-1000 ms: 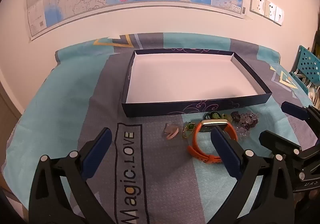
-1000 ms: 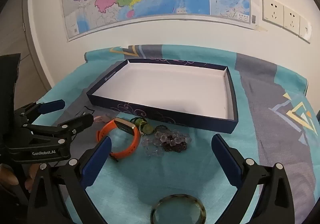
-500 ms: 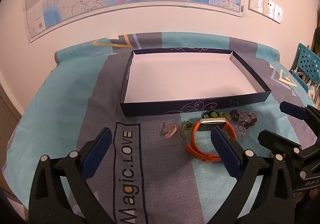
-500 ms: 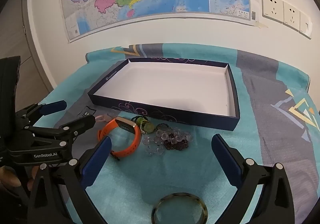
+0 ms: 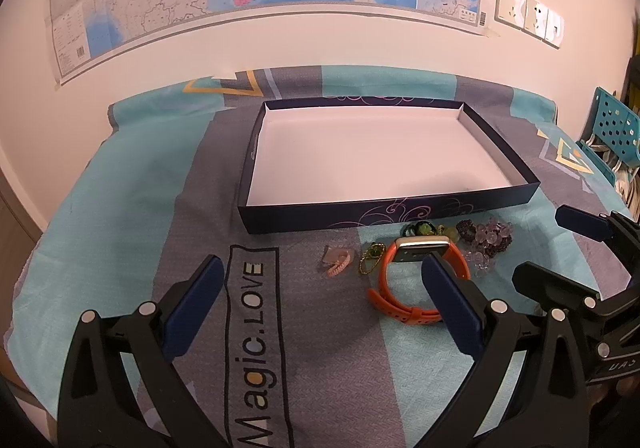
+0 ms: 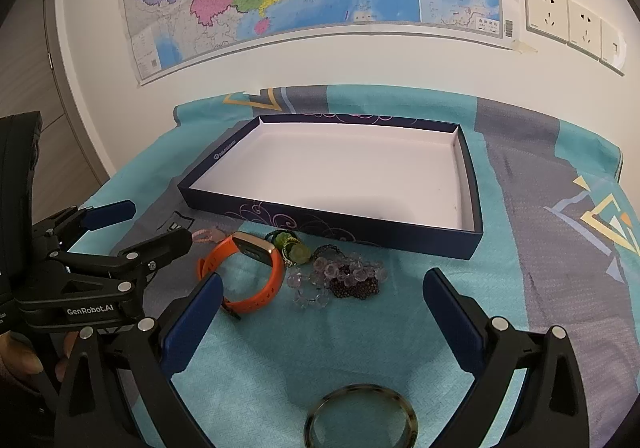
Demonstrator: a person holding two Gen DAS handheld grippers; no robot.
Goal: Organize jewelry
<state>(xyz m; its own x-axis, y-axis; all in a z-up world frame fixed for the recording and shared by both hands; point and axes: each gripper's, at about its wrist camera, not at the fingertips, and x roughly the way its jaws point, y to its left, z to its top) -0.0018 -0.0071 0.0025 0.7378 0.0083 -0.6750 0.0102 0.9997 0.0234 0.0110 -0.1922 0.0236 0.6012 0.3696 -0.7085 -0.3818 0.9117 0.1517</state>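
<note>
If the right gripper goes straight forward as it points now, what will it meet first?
Probably the bead pile, which lies between the right gripper fingers' line, with the box wall behind it. Depth is unclear.

"Magic.LOVE": cloth (image 5: 132, 183); "GenRobot.AI": left tool (image 6: 138, 226)

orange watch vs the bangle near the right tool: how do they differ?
The orange rubber-strap watch with a gold rectangular case has a strap with loose ends; the mottled olive-brown glossy bangle is a closed rigid ring. The watch stands on edge with its case tilted up; the bangle lies flat. The watch sits beside the bead pile near the dark blue shallow box; the bangle lies alone, nearest the camera. Both rest on the cloth, outside the box, ungripped.
</note>
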